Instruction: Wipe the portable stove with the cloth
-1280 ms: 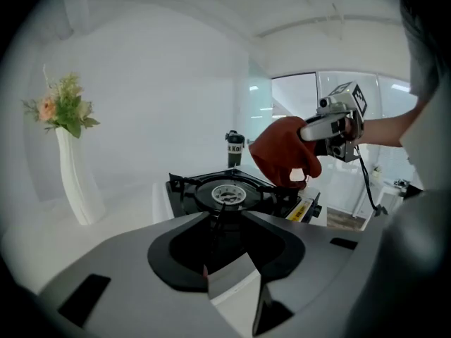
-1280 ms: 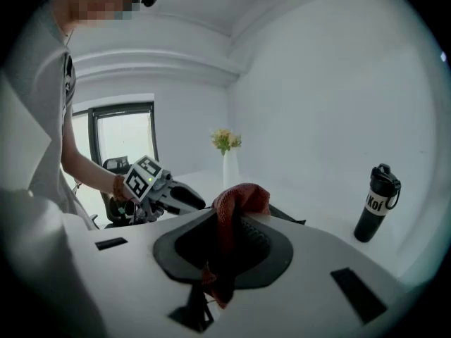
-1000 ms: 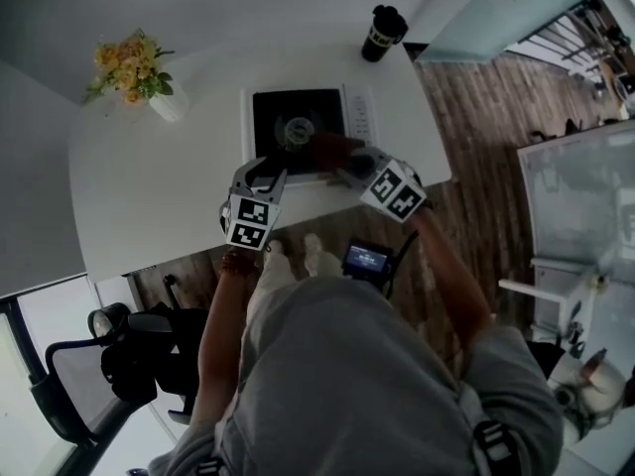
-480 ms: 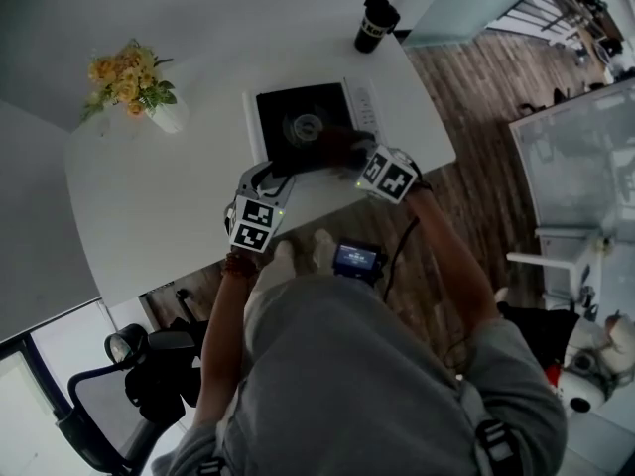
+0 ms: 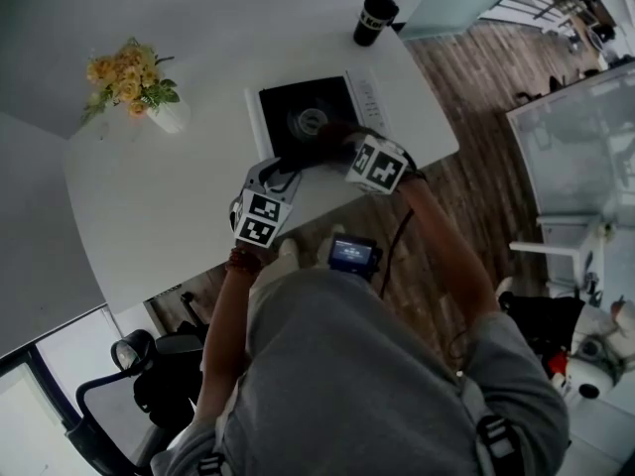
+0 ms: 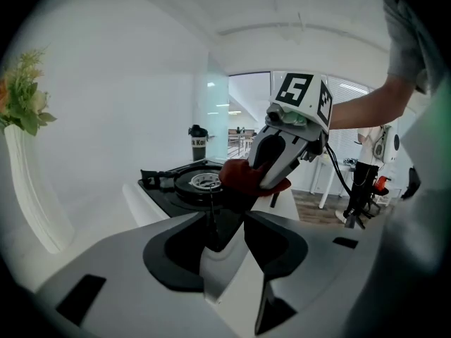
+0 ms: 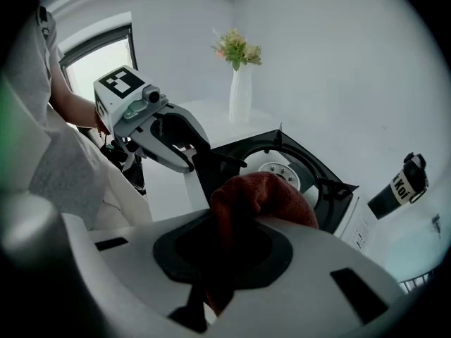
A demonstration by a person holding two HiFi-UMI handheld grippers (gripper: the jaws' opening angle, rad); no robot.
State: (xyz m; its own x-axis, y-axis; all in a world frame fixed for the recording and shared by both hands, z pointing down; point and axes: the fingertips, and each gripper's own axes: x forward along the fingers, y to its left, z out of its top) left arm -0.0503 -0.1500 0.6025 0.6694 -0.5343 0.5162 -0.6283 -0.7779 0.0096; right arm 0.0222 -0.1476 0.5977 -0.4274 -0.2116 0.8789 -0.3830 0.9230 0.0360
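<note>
Left tongs (image 6: 229, 222): have just been opening and are now standing wide. The stove's white near corner is sitting in the gap, but the pads do not seem to be pressing on it, so I am gripping nothing here.
Right tongs (image 7: 227, 241): clamping a bunched fold of the red cloth (image 7: 261, 192) and pointing steeply down.
Cloth position: hanging over the near part of the portable stove (image 5: 283, 102), just short of the burner ring (image 7: 283, 169). I cannot tell whether it is touching the black top.
Stove position: sitting near the worktop (image 5: 169, 186) edge closest to me. A dark cup (image 5: 375, 16) is standing beyond it, and a vase of flowers (image 5: 134, 75) well apart to the left.
Change: compared with a second ago, the right tongs are sitting further in over the stove, and the left tongs are letting go.
Reading: wiping is probably just getting under way. Nothing is steadying the stove, so light pressure seems wise.
</note>
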